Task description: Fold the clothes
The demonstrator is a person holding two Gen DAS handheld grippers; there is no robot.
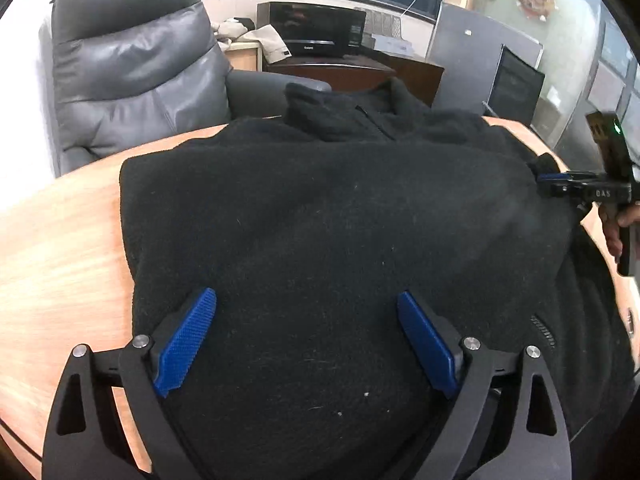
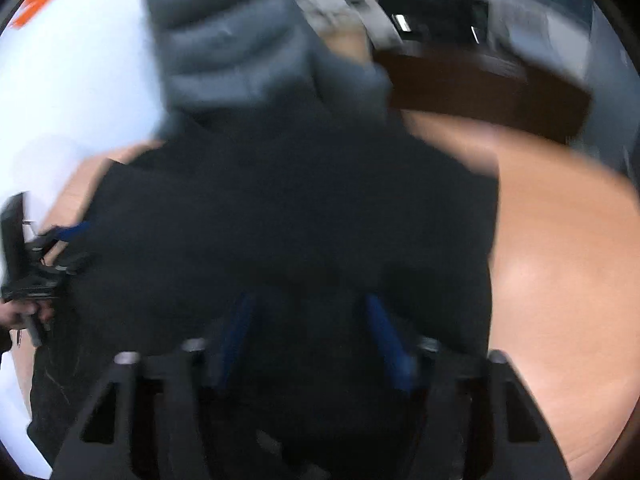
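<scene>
A black fleece jacket (image 1: 320, 208) lies folded in on itself on a wooden table (image 1: 60, 240), collar and zip at the far side. My left gripper (image 1: 306, 294) hovers open over its near part, blue pads (image 1: 188, 340) wide apart with fleece beneath them. At the jacket's right edge is my right gripper (image 1: 548, 178), seen side-on next to a small lump of fleece. The right wrist view is blurred: the right gripper (image 2: 310, 298) has its pads apart above the jacket (image 2: 288, 200). The left gripper (image 2: 60, 240) shows at the left edge.
A grey leather armchair (image 1: 128, 72) stands behind the table at the left. A black microwave (image 1: 316, 32) sits on a dark cabinet (image 1: 328, 74) further back. A hand (image 1: 616, 232) holds the right gripper's handle. Bare table (image 2: 560, 260) lies right of the jacket.
</scene>
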